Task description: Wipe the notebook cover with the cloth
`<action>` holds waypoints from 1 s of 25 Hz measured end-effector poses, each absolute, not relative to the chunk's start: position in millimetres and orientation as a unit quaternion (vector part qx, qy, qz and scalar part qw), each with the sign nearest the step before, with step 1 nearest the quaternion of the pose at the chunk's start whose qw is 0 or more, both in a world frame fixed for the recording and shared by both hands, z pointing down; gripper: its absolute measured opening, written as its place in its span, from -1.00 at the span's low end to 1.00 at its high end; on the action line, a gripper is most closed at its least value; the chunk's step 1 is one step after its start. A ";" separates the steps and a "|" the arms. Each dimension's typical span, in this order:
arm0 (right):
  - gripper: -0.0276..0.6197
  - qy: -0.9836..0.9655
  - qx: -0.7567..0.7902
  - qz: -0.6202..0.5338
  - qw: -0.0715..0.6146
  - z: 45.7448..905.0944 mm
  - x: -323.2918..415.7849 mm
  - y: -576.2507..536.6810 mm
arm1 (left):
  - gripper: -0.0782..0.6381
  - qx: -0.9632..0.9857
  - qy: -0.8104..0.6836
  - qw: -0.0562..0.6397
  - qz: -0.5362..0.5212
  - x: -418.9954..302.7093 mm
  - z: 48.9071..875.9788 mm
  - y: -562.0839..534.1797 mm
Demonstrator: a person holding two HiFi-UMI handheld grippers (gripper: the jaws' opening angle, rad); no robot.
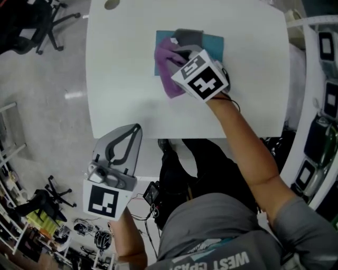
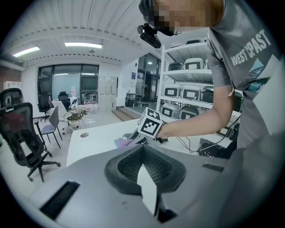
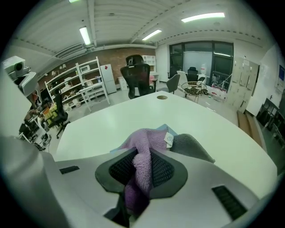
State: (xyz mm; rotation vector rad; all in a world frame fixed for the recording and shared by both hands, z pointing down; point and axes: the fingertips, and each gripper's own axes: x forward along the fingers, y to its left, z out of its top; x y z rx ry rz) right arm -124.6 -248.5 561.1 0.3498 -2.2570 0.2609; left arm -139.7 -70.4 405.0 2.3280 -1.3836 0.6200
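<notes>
A teal notebook (image 1: pixel 214 45) lies flat at the far middle of the white table (image 1: pixel 121 79). A purple cloth (image 1: pixel 168 66) is draped over its left part and spills onto the table. My right gripper (image 1: pixel 179 52) is over the notebook, shut on the purple cloth (image 3: pixel 141 164), which bunches between its dark pads; a blue corner of the notebook (image 3: pixel 168 130) peeks out beyond it. My left gripper (image 1: pixel 136 129) hangs off the table's near edge at the lower left, jaws together, holding nothing. The left gripper view shows the right gripper's marker cube (image 2: pixel 151 124) by the cloth (image 2: pixel 121 142).
A round cable hole (image 1: pixel 111 4) is at the table's far edge. Office chairs (image 1: pixel 37 26) stand on the floor at left, with clutter and cables at the lower left. Shelving with boxes (image 1: pixel 322 105) runs along the right side.
</notes>
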 end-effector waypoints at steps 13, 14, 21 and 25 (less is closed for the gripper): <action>-0.61 -0.888 0.174 0.120 0.408 559.3 -105.8 -266.6 | -0.78 0.836 -0.470 0.174 0.223 -148.9 401.1 -79.8; -0.61 -0.884 0.186 0.124 0.410 559.3 -91.4 -270.4 | -0.78 0.839 -0.464 0.172 0.225 -145.7 399.8 -83.4; -0.61 -0.860 0.256 0.151 0.415 560.6 4.3 -291.5 | -0.78 0.861 -0.425 0.152 0.232 -113.8 394.5 -106.6; -0.61 -0.858 0.261 0.150 0.417 561.4 19.2 -294.4 | -0.78 0.866 -0.416 0.152 0.233 -96.7 395.1 -112.9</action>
